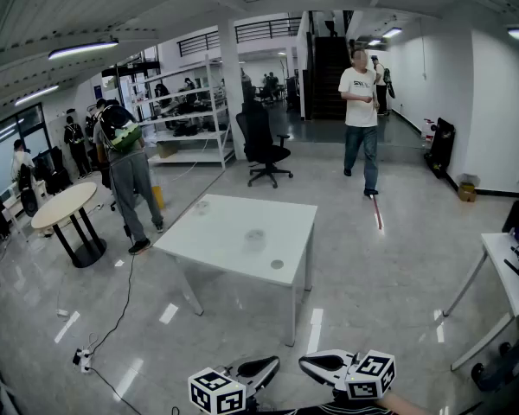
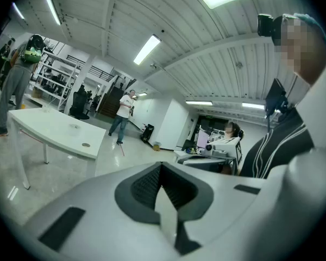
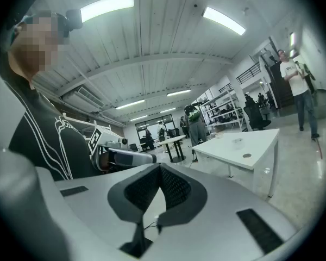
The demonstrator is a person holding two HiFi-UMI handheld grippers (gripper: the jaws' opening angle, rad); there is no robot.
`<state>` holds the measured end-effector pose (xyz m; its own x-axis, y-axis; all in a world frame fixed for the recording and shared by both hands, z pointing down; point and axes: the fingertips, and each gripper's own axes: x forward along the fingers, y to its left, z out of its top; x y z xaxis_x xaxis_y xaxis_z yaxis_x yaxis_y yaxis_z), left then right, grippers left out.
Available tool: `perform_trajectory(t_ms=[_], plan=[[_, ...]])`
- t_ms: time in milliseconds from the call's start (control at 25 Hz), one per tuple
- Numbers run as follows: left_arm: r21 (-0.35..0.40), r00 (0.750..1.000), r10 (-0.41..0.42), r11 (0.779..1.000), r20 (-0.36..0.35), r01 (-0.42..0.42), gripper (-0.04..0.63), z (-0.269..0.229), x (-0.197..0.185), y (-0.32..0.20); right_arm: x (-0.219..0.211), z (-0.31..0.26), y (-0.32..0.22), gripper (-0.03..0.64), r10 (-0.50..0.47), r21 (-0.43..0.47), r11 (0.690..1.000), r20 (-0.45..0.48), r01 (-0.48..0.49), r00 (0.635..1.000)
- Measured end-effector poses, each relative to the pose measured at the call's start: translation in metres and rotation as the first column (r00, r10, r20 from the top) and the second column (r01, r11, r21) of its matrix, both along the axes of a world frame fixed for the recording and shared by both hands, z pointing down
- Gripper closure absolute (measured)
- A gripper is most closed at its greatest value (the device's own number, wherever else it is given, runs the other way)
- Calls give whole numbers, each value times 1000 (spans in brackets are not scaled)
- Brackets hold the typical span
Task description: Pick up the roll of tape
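A clear roll of tape (image 1: 255, 239) stands on the white table (image 1: 216, 232) some way ahead of me, with a small dark disc (image 1: 277, 264) near the table's front edge. Both grippers are held low at the bottom of the head view, far short of the table. The left gripper (image 1: 272, 366) and the right gripper (image 1: 304, 363) point toward each other, tips close together. In the left gripper view the left gripper (image 2: 162, 166) is shut on nothing, and the tape (image 2: 74, 126) is far off. The right gripper (image 3: 160, 167) is likewise shut and empty, with the tape (image 3: 238, 142) distant.
A person in a white T-shirt (image 1: 361, 119) walks beyond the table, and another with a backpack (image 1: 125, 171) stands at its left. An office chair (image 1: 264, 150), a round table (image 1: 65, 207), a desk at right (image 1: 506, 271) and a floor cable with power strip (image 1: 85, 359) surround it.
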<state>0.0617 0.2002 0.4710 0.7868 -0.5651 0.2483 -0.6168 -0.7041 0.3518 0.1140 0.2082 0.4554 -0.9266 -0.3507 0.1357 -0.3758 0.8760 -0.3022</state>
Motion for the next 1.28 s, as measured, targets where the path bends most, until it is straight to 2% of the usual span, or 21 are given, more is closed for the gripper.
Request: perform_trajectory(t_ms=[360,520,800,1000,1280], plan=[[9,1000,10,1000,-4,-10,592,-7,8,-1,5,-3,1,604,15,25,1000,-3,-15,1000],[7,1000,16,1000,-2,-16,592,-8,10,-2,8,-7,-2,604,26,14,1000,33,-26,999],[-13,1000,4,1000,6,-4,592,0,4,-16,2,7,-18,604,18,21,1000,-10,-18,1000],[-53,1000,-5,999,7,6,592,20,-7,-50,-6,25,-54,603,36,-22,999,-26,-37,999],[-74,999,18,997,-34,-20,592,38,-34,-129,-31,47,-130,604,66,-41,997,-65,-68,996]])
